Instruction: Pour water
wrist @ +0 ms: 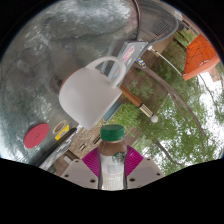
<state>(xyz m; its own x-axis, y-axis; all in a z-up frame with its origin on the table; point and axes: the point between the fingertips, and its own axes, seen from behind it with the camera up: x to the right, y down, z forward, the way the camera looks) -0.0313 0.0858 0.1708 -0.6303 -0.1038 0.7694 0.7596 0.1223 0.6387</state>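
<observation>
Gripper [112, 170] closed onto a bottle [112, 160], both magenta pads [92, 160] pressed against its sides with no gap showing at either flank; fingers only narrowly apart, as wide as the bottle itself. Bottle upright between the fingers, green cap [112, 132] topmost, a round green logo on a pale label below it.

Just ahead of the cap and a little to the left, a white mug [90, 90] with its handle [106, 68] arching over the top side; mouth not clearly visible from here. Mug close to the bottle cap, apart from it by a slim margin.

Left of the fingers, a red round lid-like object [37, 133] lying flat, with a small yellow item [62, 129] just beside it, both near the edge of a pale surface [50, 50] that spreads beyond the mug.

Right of the mug and beyond the fingers, a railing or frame [160, 50] crossing diagonally, an orange object [203, 60] further out, and green foliage [175, 120] below and behind. Open room mostly to the right of the bottle; left side crowded by the red and yellow things.
</observation>
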